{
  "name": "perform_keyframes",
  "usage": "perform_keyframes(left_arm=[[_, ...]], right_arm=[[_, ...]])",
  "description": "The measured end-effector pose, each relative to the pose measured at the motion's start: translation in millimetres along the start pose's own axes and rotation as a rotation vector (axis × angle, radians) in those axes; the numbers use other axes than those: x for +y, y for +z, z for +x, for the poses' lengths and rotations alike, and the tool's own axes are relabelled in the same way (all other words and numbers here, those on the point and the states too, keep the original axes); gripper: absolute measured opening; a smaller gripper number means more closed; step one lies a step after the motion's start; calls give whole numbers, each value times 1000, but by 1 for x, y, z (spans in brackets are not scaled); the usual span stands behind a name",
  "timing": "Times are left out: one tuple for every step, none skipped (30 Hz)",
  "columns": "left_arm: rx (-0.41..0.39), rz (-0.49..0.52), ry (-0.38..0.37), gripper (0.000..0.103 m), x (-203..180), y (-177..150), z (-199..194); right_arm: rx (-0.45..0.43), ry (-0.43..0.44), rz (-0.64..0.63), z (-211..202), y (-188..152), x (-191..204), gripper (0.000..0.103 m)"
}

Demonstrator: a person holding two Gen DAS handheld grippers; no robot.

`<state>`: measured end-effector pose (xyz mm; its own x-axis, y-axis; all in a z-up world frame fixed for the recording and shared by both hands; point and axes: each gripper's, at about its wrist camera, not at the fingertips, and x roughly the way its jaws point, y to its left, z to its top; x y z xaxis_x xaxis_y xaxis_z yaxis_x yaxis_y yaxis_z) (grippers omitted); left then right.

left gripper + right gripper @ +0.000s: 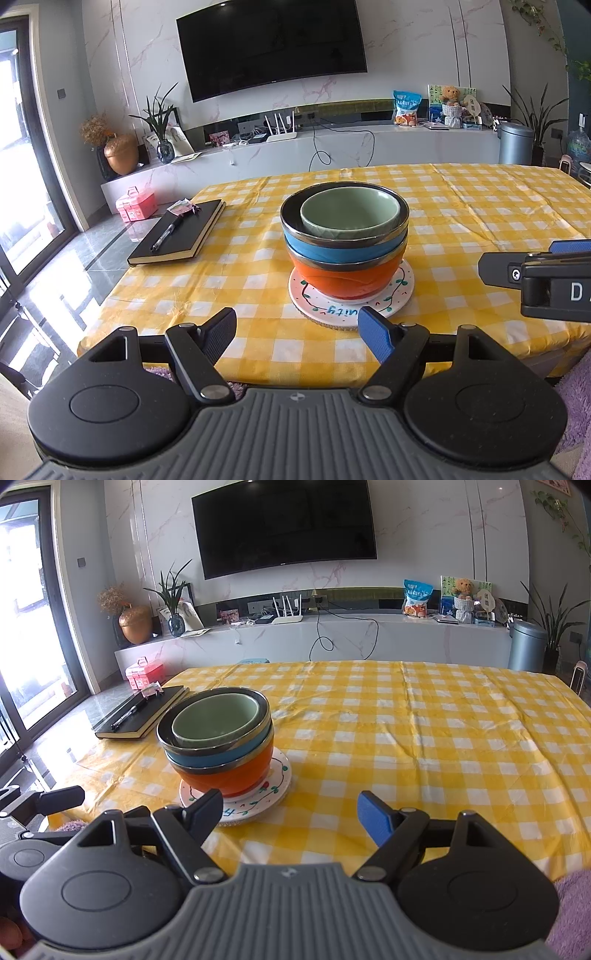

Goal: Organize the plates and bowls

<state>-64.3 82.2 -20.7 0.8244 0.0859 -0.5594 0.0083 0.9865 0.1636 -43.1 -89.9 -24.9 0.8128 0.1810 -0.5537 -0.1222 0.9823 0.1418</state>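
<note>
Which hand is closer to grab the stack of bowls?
Probably the left. The left gripper is open and faces the bowl stack straight on; the right gripper, also open, has the stack off to its left.

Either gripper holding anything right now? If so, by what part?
Nothing held. Left gripper and right gripper both stand open and empty, short of the bowl stack on the plate.

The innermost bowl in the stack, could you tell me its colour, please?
Pale green bowl, nested in the blue one; clearest in the left wrist view.
</note>
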Motion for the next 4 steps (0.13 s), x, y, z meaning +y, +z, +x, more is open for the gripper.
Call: perform_keyframes(left_arm=[[0, 1, 1, 88, 0, 0, 0], [0, 1, 1, 88, 0, 0, 0], [0, 1, 1, 88, 0, 0, 0], [0, 0, 0, 88, 0, 0, 0]], right_arm=[[0, 0, 1, 0, 0, 0, 79], [1, 0, 1, 1, 0, 0, 79], [2, 0, 2, 1, -1, 0, 79], [2, -1, 2, 1, -1, 0, 79]])
